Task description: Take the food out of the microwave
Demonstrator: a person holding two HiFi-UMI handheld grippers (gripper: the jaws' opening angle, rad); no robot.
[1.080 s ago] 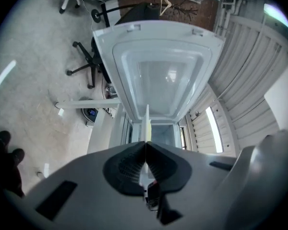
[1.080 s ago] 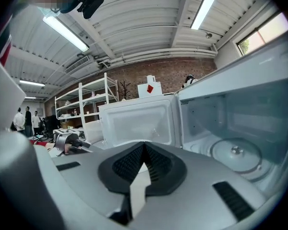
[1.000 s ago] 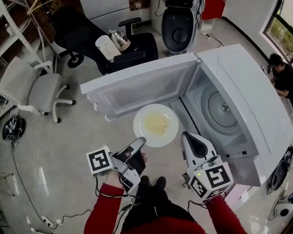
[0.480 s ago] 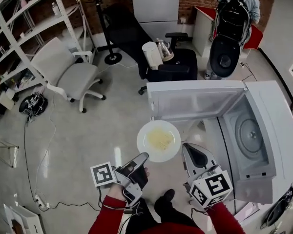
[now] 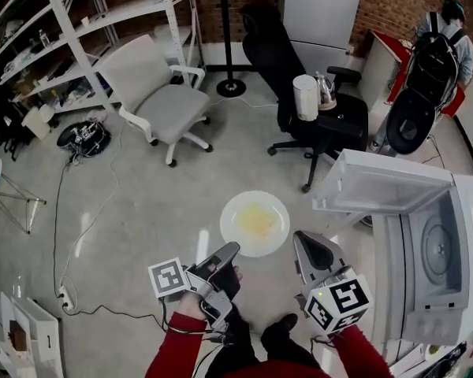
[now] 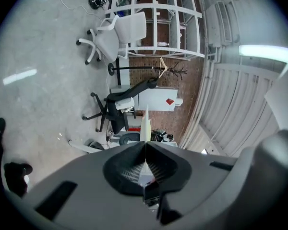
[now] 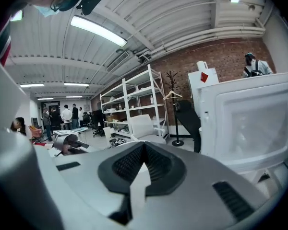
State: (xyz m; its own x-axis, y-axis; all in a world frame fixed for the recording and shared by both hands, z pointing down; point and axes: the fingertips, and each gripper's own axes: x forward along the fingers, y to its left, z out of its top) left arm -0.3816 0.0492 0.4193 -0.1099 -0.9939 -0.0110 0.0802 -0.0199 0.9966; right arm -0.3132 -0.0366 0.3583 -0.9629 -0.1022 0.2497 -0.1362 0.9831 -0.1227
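Observation:
A white plate (image 5: 255, 224) with pale yellow food on it hangs level over the grey floor, held between both grippers. My left gripper (image 5: 231, 249) is shut on the plate's near-left rim. My right gripper (image 5: 299, 239) is shut on its near-right rim. In the left gripper view the plate (image 6: 145, 123) shows edge-on as a thin white sliver running out from the closed jaws (image 6: 145, 150). The right gripper view shows a white piece of the plate (image 7: 140, 185) pinched between its jaws (image 7: 143, 162). The white microwave (image 5: 445, 250) stands at the right with its door (image 5: 382, 183) swung open.
A white office chair (image 5: 154, 93) and a black chair (image 5: 299, 77) carrying a white jug (image 5: 305, 97) stand ahead. White shelving (image 5: 79, 30) lines the far left. Cables (image 5: 71, 211) trail on the floor. A person with a backpack (image 5: 437, 46) stands far right.
The plate has come out and away from the microwave, still held by both grippers. The view has swung left, so the microwave now sits at the right edge.

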